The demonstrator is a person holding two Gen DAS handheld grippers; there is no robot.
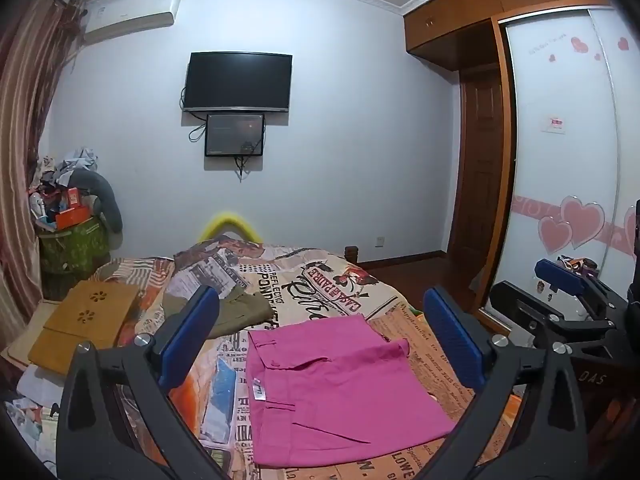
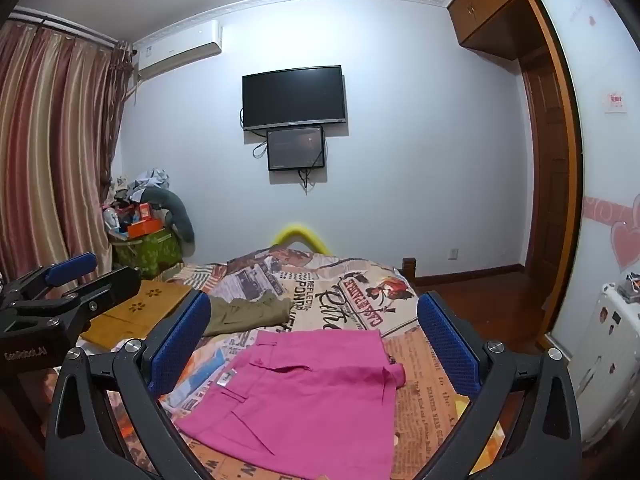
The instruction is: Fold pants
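Pink pants [image 1: 336, 388] lie folded into a flat rectangle on the bed, waistband to the left; they also show in the right wrist view [image 2: 304, 396]. My left gripper [image 1: 324, 340] is open and empty, held above the pants, blue pads wide apart. My right gripper [image 2: 316, 340] is open and empty too, above the same pants. The right gripper shows at the right edge of the left wrist view [image 1: 560, 280], and the left gripper at the left edge of the right wrist view [image 2: 72, 268].
The bed has a newspaper-print cover [image 1: 320, 280]. Olive-green pants [image 1: 236, 308] lie behind the pink ones. A wooden lap tray [image 1: 84, 324] sits at the left. A cluttered basket [image 1: 76, 240], curtains, a wall TV [image 1: 238, 82] and a wardrobe [image 1: 568, 160] surround the bed.
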